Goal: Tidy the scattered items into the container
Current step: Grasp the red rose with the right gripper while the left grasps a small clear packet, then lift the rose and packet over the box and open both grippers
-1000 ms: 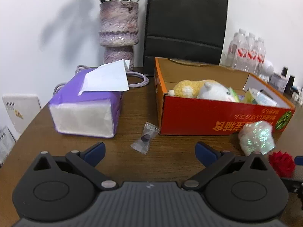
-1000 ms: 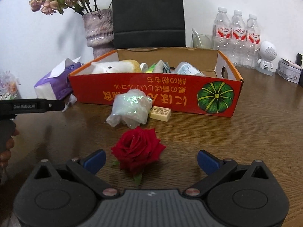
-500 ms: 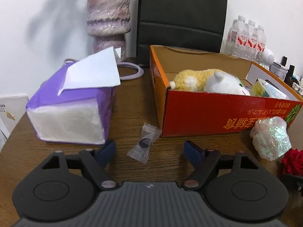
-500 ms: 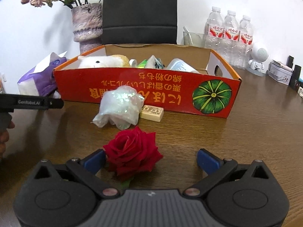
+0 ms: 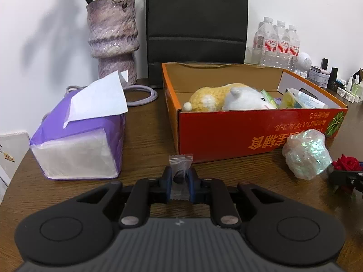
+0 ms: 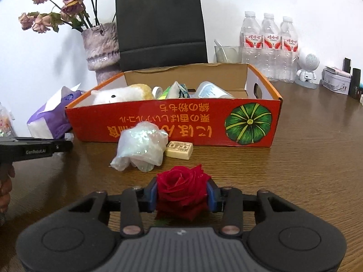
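My left gripper is shut on a small clear candy wrapper with a dark sweet inside, in front of the red cardboard box. My right gripper is shut on a red rose in front of the box. The box holds a yellow and white plush toy and several packets. A crumpled iridescent bag and a small cream block lie on the table against the box's front wall.
A purple tissue pack lies left of the box. A purple vase with dried roses, a black paper bag, water bottles, a white robot figure and small tins stand at the back.
Both grippers moved forward and closed: the left onto the candy wrapper, the right onto the rose. Both were open a second ago.
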Demonstrator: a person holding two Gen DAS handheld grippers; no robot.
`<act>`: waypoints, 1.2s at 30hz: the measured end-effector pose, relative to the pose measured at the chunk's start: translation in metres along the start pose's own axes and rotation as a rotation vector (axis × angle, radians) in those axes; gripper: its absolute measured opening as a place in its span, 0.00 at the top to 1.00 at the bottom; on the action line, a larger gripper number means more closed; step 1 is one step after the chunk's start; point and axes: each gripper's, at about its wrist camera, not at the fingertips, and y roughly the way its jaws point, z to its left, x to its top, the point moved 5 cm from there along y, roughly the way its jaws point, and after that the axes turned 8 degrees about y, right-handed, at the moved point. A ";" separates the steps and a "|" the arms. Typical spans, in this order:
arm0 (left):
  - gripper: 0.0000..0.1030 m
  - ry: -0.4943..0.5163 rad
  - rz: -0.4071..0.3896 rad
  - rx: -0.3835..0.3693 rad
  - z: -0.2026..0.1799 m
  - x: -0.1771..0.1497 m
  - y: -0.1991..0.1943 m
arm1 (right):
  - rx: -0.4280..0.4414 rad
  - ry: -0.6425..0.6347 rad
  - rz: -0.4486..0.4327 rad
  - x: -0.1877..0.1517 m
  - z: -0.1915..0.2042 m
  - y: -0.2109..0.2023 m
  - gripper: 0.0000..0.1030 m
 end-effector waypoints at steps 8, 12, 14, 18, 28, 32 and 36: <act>0.85 -0.022 -0.023 0.009 -0.009 -0.007 -0.025 | 0.007 0.007 -0.014 0.002 -0.003 -0.003 0.62; 0.85 -0.058 -0.046 -0.004 -0.019 -0.010 -0.046 | 0.018 0.004 -0.052 0.009 -0.004 -0.012 0.62; 0.85 -0.067 -0.062 -0.007 -0.026 -0.007 -0.054 | 0.026 0.002 -0.074 0.013 -0.005 -0.019 0.62; 0.85 -0.082 -0.107 -0.031 -0.043 0.010 -0.064 | 0.042 -0.021 -0.121 0.025 -0.005 -0.032 0.62; 0.85 -0.118 -0.326 -0.054 -0.087 0.097 -0.072 | 0.088 -0.050 -0.200 0.090 0.002 -0.042 0.61; 0.85 -0.156 -0.343 -0.057 -0.094 0.120 -0.058 | 0.070 -0.032 -0.219 0.119 0.003 -0.034 0.61; 0.85 -0.181 -0.300 -0.032 -0.090 0.131 -0.031 | 0.071 -0.012 -0.205 0.140 -0.001 -0.016 0.61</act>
